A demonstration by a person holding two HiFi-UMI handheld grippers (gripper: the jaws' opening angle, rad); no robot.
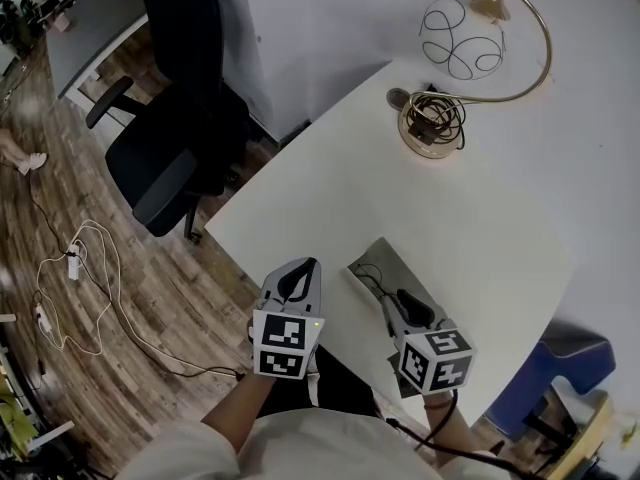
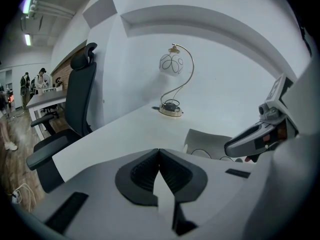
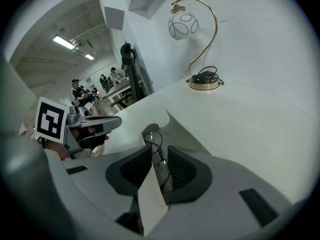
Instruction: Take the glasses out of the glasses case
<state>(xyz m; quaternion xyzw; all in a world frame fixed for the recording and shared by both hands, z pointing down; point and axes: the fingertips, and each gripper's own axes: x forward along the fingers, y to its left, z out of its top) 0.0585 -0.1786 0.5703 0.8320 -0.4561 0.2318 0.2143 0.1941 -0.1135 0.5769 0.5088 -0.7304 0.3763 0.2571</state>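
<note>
The glasses case (image 1: pixel 383 259) lies open near the white table's (image 1: pixel 470 218) front edge, its pale lid (image 3: pixel 176 125) raised. Thin wire-framed glasses (image 3: pixel 154 135) lie in it, one rim showing past my jaws. My right gripper (image 3: pixel 159 166) reaches into the case, jaws narrowed onto the glasses frame that runs between the pads. In the head view that gripper (image 1: pixel 392 300) covers most of the glasses (image 1: pixel 372 284). My left gripper (image 1: pixel 303 271) hovers just left of the case, shut and empty, pads touching (image 2: pixel 159 156). The case (image 2: pixel 210 138) and the right gripper (image 2: pixel 255 139) show to its right.
A gold arc lamp with a wire-patterned globe (image 1: pixel 460 36) and coiled cord at its base (image 1: pixel 432 123) stands at the table's far side. A black office chair (image 1: pixel 170 148) is off the left edge, with cables (image 1: pixel 80 268) on the wood floor. A blue seat (image 1: pixel 560 368) is at lower right.
</note>
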